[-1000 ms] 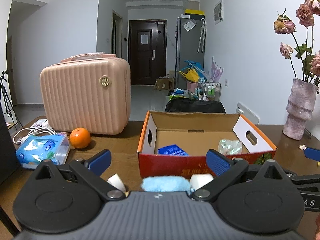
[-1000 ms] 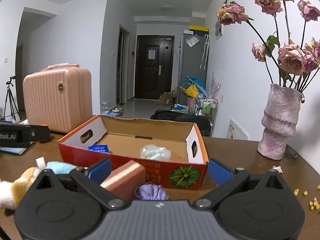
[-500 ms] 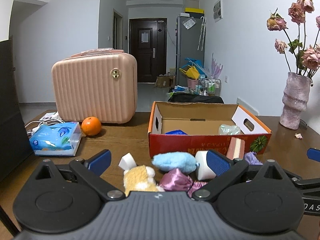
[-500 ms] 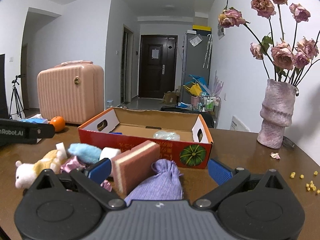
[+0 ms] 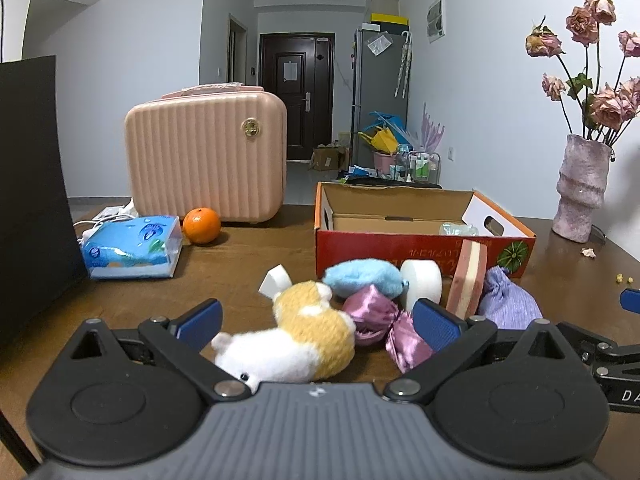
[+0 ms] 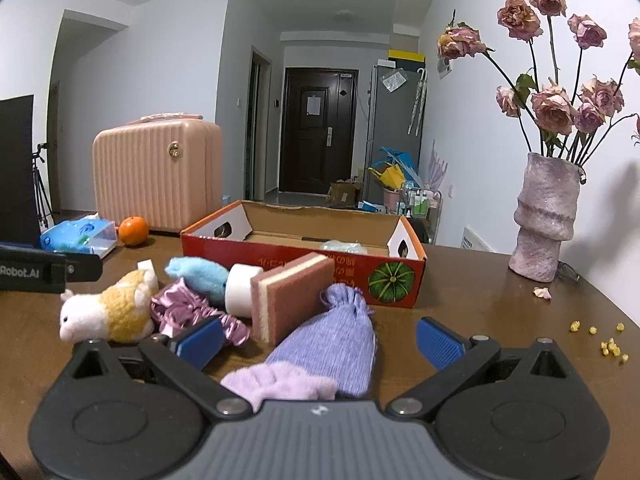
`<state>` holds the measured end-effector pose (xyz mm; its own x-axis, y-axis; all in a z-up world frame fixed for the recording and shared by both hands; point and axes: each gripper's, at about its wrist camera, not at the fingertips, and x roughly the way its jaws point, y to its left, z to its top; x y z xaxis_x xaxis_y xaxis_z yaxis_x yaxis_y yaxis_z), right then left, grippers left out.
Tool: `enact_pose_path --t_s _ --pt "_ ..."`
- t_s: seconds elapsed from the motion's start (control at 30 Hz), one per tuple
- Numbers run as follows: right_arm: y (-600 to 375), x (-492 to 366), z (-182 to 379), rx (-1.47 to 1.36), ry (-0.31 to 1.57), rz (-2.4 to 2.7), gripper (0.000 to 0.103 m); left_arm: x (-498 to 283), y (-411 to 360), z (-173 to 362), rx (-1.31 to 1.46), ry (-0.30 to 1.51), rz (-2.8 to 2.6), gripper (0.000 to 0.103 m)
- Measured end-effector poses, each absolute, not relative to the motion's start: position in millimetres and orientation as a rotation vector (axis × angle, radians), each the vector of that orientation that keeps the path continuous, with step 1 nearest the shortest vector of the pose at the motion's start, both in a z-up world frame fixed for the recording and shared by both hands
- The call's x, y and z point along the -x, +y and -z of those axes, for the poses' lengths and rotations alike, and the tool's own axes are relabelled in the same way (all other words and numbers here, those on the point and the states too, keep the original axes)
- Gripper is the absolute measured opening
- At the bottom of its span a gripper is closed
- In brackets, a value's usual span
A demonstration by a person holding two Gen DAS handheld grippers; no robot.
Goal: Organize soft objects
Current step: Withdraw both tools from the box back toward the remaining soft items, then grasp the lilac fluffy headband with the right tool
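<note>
Fuzzy orange-and-white plush toy

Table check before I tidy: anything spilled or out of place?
Yes. Small yellow crumbs lie scattered on the table at the right, and a fallen petal sits beside the vase. The soft toys are heaped outside the cardboard box.

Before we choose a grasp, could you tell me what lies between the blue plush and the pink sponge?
A white foam roll lies between the blue plush and the pink sponge, clearest in the right wrist view.
</note>
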<state>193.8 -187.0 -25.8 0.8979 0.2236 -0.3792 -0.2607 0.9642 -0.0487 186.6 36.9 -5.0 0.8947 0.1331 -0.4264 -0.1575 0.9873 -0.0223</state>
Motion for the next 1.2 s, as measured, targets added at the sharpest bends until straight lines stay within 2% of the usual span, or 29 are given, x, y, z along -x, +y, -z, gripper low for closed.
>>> enact_pose_path --t_s 0.6,1.2 --pt "-174.7 -166.1 47.2 0.130 0.441 -0.252 0.103 -152.8 45.4 17.1 0.045 0.448 -0.099 0.103" --pt "-152.1 -206.9 72.9 0.132 0.602 -0.271 0.103 -164.1 58.5 28.6 0.043 0.497 -0.124 0.103"
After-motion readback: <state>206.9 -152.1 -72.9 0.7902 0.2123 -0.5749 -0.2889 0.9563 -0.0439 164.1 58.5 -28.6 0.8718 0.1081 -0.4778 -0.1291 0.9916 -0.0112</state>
